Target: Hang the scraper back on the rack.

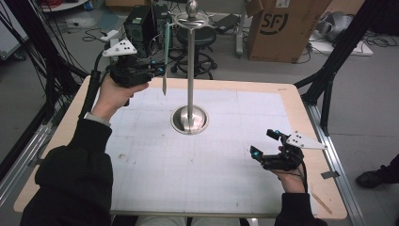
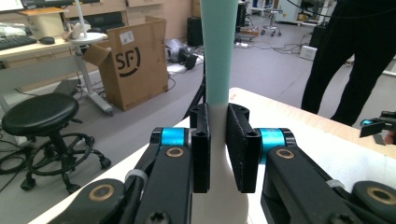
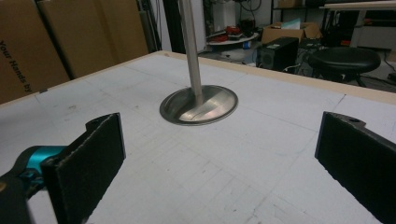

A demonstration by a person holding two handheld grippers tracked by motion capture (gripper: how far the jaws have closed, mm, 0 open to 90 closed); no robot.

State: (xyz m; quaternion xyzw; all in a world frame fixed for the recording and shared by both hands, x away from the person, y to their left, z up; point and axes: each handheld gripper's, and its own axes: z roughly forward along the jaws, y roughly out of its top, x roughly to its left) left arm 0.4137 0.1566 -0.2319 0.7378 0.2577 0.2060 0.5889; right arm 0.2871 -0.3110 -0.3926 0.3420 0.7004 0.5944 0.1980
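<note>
A slim utensil (image 1: 166,47) with a teal upper part and a white lower part hangs upright over the table's far left, just left of the metal stand's pole (image 1: 189,70). My left gripper (image 1: 162,71) is shut on it. In the left gripper view both pads clamp the white part, and the utensil (image 2: 217,56) rises between the jaws of the left gripper (image 2: 218,135). The stand has a ring of hooks (image 1: 190,20) at its top and a round base (image 1: 189,120). My right gripper (image 1: 266,143) rests open near the table's right front; in its own view the right gripper (image 3: 219,140) faces the stand base (image 3: 198,105).
The white gridded mat (image 1: 197,160) covers a wooden table (image 1: 301,108). Behind the table stand a black stool (image 1: 200,40), a cardboard box (image 1: 282,28) and a black case (image 1: 141,26). A person's shoe (image 1: 376,176) is on the floor at the right.
</note>
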